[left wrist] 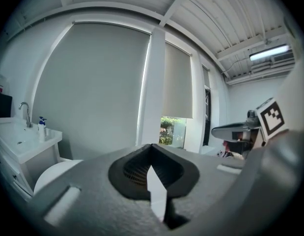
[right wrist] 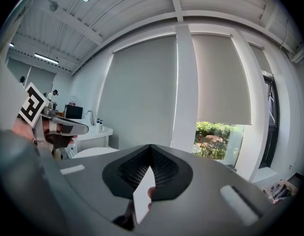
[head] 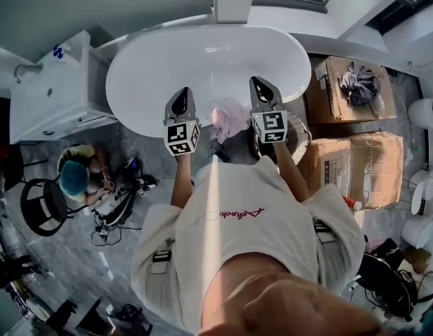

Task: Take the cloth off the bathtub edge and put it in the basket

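**Both tongs closed and empty, cloth waiting on the tub rim**

I'm holding both tongs out over the near rim of the white bathtub (head: pixel 202 61), which is filling the upper middle of the head view. My left gripper (head: pixel 180 93) is sitting just left of centre and my right gripper (head: pixel 261 82) just right of centre, both pointing toward the top of the frame. The pink cloth (head: pixel 230 117) is lying bunched on the tub's near edge, right between the 2 grippers and close beside each.

In the left gripper view my left gripper (left wrist: pixel 152 146) is showing its jaws pressed together to a point in the lower middle, pinching nothing. It's aiming at the grey window blinds (left wrist: pixel 102 82). The sink counter (left wrist: pixel 19 141) is sitting at the left edge and the right gripper (left wrist: pixel 240 129) is poking in at the right edge.

In the right gripper view my right gripper (right wrist: pixel 151 147) is looking the same: jaws together and empty, with the left gripper (right wrist: pixel 63 127) at the left edge.

Back in the head view, 2 cardboard boxes are standing at the right, the upper box (head: pixel 321 96) and the lower box (head: pixel 356 163). The sink counter (head: pixel 55 89) is at the upper left, and a person in a blue cap (head: pixel 75 177) is sitting at the left.
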{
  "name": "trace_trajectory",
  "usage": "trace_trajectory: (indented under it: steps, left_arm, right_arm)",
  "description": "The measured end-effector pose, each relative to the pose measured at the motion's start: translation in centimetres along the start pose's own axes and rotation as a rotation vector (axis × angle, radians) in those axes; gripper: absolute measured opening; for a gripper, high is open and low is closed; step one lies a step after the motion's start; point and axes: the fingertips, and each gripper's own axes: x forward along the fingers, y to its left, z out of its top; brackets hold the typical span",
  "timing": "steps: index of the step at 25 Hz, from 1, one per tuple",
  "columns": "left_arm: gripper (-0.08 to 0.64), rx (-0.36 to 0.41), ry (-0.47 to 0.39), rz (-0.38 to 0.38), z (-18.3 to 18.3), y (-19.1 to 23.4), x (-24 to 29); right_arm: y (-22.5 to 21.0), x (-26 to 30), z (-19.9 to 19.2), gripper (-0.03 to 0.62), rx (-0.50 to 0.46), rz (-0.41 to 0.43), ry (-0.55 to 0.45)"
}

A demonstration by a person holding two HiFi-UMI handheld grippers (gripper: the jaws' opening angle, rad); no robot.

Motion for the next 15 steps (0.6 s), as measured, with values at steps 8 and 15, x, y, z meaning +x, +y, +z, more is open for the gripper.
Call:
trace_trajectory:
  steps: [8,15]
  left_arm:
    - [0.002,-0.001,0.018,-0.035,0.8,4.0,4.6]
    - [0.001,-0.001,0.075,-0.070,-1.1,4.4,7.0]
  right_arm:
    - [-0.4,5.5,0.9,0.005,0.001,-0.035,0.014]
    - [-1.1,6.8,-1.5,0.005,0.016,-0.054,0.069]
